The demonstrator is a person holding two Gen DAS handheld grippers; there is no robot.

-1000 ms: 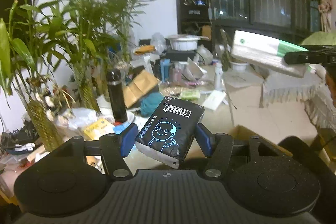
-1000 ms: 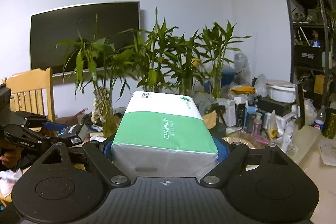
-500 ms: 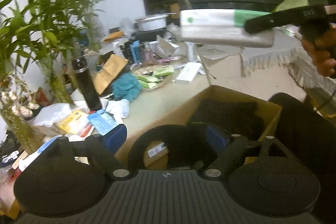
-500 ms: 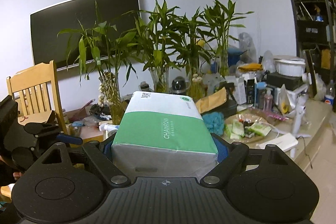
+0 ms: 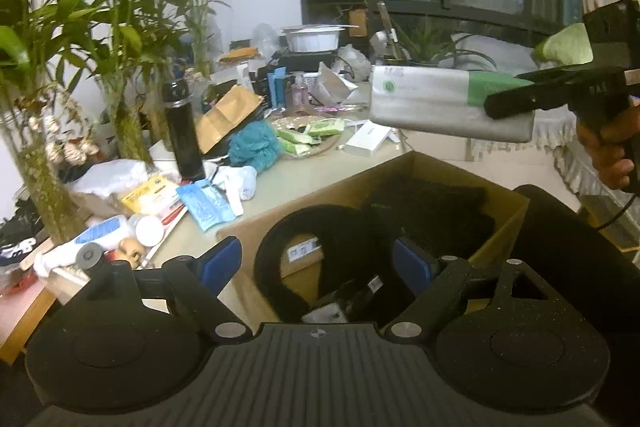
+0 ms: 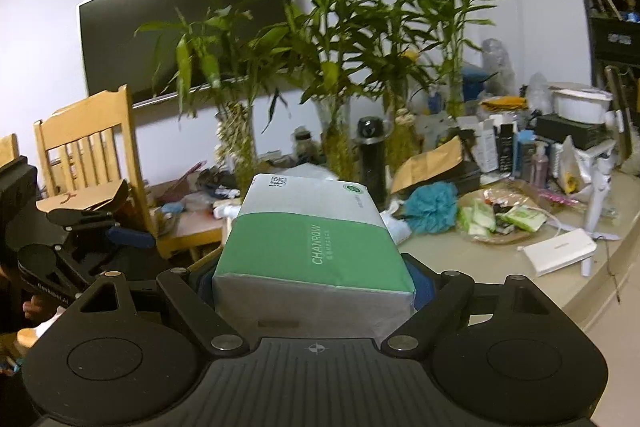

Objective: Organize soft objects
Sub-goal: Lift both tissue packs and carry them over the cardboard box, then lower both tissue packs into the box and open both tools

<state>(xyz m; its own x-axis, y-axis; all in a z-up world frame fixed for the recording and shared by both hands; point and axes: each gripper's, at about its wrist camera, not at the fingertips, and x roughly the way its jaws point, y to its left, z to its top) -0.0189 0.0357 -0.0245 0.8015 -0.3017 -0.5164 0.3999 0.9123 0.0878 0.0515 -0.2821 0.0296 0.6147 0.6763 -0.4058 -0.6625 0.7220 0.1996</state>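
- While its blue pads stand wide apart with nothing between them, the left gripper (image 5: 316,261) hangs over a cardboard box (image 5: 506,205) holding dark soft items.
- Right gripper (image 6: 314,281) clamps a green-and-white tissue pack (image 6: 314,247) printed "CHANROW", seen side-on above the box's far edge from the left wrist.
- Farther: cluttered table (image 5: 288,183).

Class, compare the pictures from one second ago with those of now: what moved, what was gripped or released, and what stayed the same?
The left gripper let go of the black tissue pack it held a second ago; it is now open over the cardboard box, its view tipped down toward it. The pack itself cannot be clearly made out among the dark things inside. The right gripper stays shut on the green-and-white tissue pack.
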